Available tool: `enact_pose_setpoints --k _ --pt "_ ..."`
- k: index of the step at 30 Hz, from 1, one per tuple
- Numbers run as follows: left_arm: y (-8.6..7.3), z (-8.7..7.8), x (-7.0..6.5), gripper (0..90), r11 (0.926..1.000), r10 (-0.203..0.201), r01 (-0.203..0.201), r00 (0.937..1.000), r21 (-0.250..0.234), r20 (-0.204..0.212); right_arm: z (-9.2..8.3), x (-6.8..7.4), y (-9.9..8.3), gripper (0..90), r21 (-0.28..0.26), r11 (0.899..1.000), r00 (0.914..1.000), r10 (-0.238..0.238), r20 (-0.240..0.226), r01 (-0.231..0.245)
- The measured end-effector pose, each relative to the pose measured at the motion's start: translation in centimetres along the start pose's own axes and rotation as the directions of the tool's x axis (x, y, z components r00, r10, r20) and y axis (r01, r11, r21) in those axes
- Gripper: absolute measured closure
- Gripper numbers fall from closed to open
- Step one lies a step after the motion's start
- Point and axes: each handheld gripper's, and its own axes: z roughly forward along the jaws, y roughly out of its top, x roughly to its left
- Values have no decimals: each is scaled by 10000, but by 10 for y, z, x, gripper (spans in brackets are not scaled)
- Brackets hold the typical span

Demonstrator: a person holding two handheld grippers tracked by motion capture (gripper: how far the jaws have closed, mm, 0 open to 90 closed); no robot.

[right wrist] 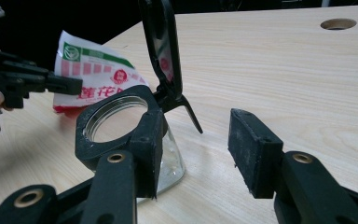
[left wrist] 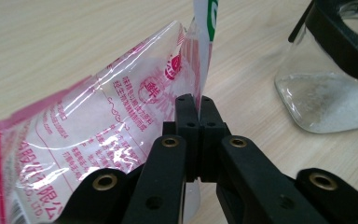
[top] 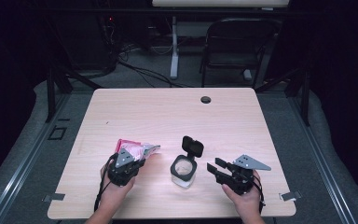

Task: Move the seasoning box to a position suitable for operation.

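Observation:
A clear plastic bag (left wrist: 98,126) with red print and white grains inside lies at the table's front left. My left gripper (left wrist: 198,105) is shut on the bag's edge, lifting that end; the same bag (top: 135,148) and left gripper (top: 137,163) appear in the high view. A glass jar (top: 183,170) with a black collar stands at front centre, its flip lid (top: 192,146) standing open. A little white powder lies in the jar (left wrist: 331,93). My right gripper (top: 214,168) is open just right of the jar (right wrist: 121,121); its jaws (right wrist: 200,149) hold nothing.
The light wooden table (top: 168,112) has a round cable hole (top: 205,99) near its far edge. A dark folding chair (top: 235,46) and a white post (top: 174,46) stand on the floor beyond the table. Dark surroundings flank both sides.

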Motion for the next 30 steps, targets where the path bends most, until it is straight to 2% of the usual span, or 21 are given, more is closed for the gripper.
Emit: enact_pose_setpoints --k 6,7,15,18,23,30 --pt "8 -18 11 900 9992 68 -81 9994 -390 -330 0 1 0 550 96 9999 10000 -36 37 36" --pt "10 -24 16 900 9979 -36 10 9992 -640 -407 1 1 0 550 118 9999 10000 -48 40 48" --pt "21 -43 30 900 9944 -154 78 9973 -1056 -719 2 1 -1 550 149 9999 10000 -21 30 20" --pt "32 -54 35 900 9908 -144 20 9957 -1353 -913 2 1 -1 550 148 9999 10000 -27 19 27" --pt "43 -65 36 900 9867 -62 -117 9939 -1621 -1097 2 0 -1 553 128 9999 10000 -43 43 43" --pt "51 -71 30 900 9830 112 -289 9951 -1811 -981 2 -1 -1 544 -70 9998 9997 -157 160 158"
